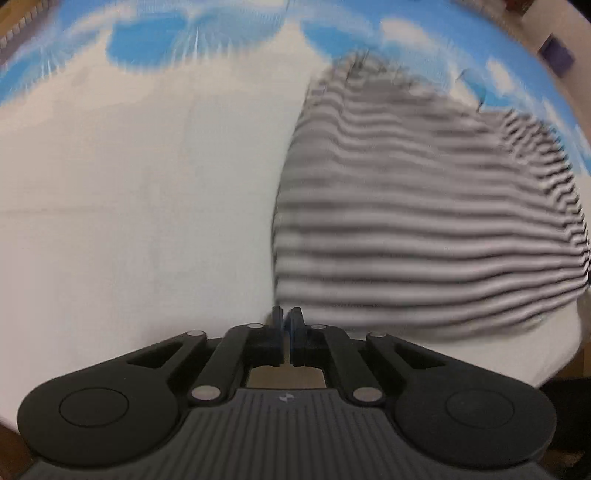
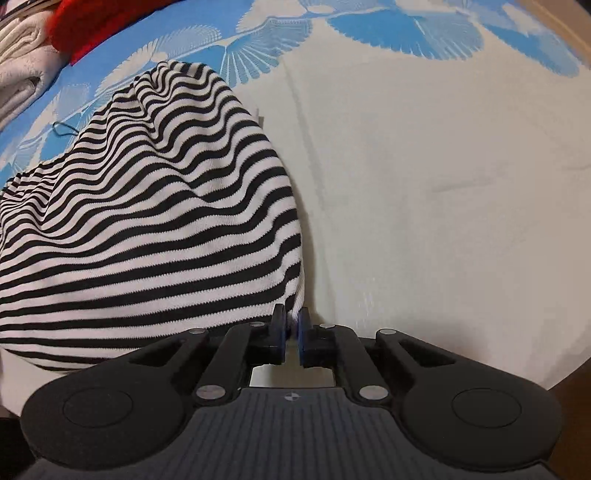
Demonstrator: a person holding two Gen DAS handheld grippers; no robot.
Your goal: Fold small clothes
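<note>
A black-and-white striped garment [image 2: 147, 206] lies on the cream and blue bedsheet [image 2: 424, 184]. My right gripper [image 2: 292, 325] is shut on the garment's near right corner, with a bit of cloth between the blue pads. In the left wrist view the same striped garment [image 1: 424, 221] appears blurred on the right. My left gripper [image 1: 287, 321] has its jaws nearly together at the garment's near left corner; the blur hides whether cloth is pinched.
Folded white towels [image 2: 18, 85] and a red cloth [image 2: 96, 22] lie at the far left of the right wrist view. The sheet's blue fan pattern [image 1: 155, 37] runs along the far side. A purple object [image 1: 557, 51] sits beyond the bed's right edge.
</note>
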